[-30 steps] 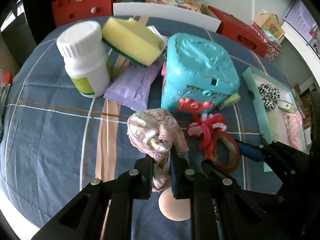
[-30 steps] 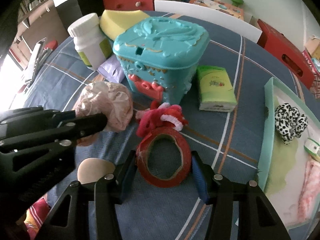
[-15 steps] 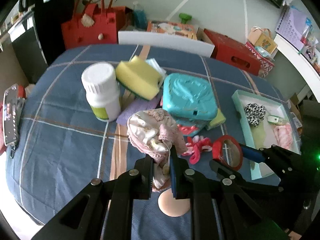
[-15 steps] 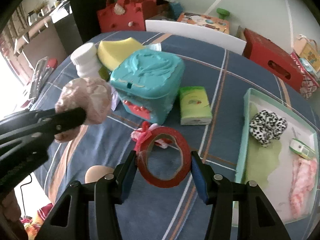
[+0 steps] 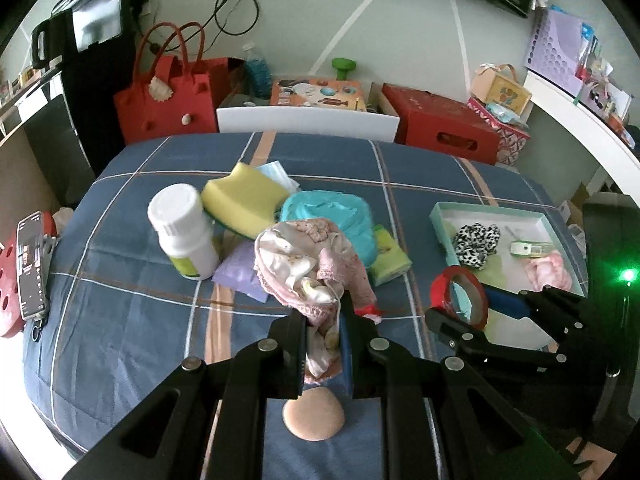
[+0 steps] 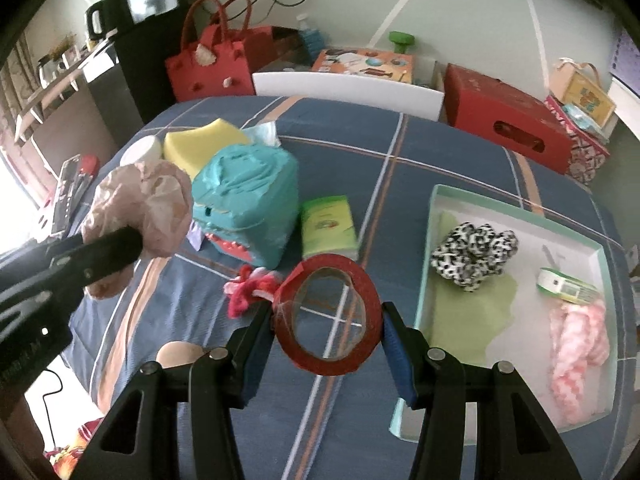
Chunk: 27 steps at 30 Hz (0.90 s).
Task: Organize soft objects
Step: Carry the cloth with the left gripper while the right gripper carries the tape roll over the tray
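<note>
Blue plaid table [image 5: 132, 312] carried clutter. Left gripper [image 5: 325, 320] was clamped on a pink cloth [image 5: 304, 256], lifted above the table. Right gripper [image 6: 326, 320] gripped a red tape roll [image 6: 326, 334] left of the tray [image 6: 430, 248].

A cluttered home room is showing a blue plaid-covered table [image 5: 132, 280], a red handbag [image 5: 160, 108] sitting far left, gift boxes [image 5: 444, 128] lining the far wall.
</note>
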Tool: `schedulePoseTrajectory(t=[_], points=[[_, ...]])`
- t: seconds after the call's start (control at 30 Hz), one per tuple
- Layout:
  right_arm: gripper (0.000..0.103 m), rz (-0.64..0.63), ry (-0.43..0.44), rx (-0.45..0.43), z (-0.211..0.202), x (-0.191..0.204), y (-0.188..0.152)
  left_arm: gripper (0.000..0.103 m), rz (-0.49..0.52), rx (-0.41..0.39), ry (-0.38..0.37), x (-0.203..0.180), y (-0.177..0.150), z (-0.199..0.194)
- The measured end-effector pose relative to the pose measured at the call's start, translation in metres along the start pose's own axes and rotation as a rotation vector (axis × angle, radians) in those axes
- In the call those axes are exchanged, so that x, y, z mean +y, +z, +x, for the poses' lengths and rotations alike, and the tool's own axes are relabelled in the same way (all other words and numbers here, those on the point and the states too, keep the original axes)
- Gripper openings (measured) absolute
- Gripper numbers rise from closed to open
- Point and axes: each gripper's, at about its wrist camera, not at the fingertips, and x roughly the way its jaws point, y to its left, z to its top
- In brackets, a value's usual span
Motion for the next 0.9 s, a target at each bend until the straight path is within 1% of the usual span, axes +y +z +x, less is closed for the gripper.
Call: schedulePoseTrajectory(t=[0.27, 0.37, 0.43, 0.57, 0.67, 0.73, 0.9], points=[[0.055, 0.076, -0.042, -0.006, -0.005, -0.034, -0.001, 0.014, 0.034, 0.014, -0.003, -0.029, 0.001, 0.007], [0.055, 0.116, -0.078, -0.008, -0.007, -0.049, -0.003, 0.014, 0.068, 0.020, 0.000, -0.045, -0.001, 0.012], [0.055, 0.153, -0.080, -0.005, -0.007, -0.061, -0.005, 0.014, 0.084, 0.029, -0.007, -0.054, -0.002, 0.016], [0.055, 0.216, -0.118, -0.006, -0.010, -0.086, -0.011, 0.014, 0.122, 0.047, -0.016, -0.074, -0.005, 0.025], [0.055, 0.276, -0.146, -0.007, -0.014, -0.110, -0.017, 0.014, 0.159, 0.066, -0.009, -0.089, -0.008, 0.032], [0.055, 0.330, -0.167, -0.003, -0.016, -0.128, -0.023, 0.014, 0.173, 0.077, -0.020, -0.097, -0.010, 0.037], [0.055, 0.418, -0.212, 0.003, -0.021, -0.162, -0.037, 0.014, 0.197, 0.099, -0.055, -0.115, -0.013, 0.047]])
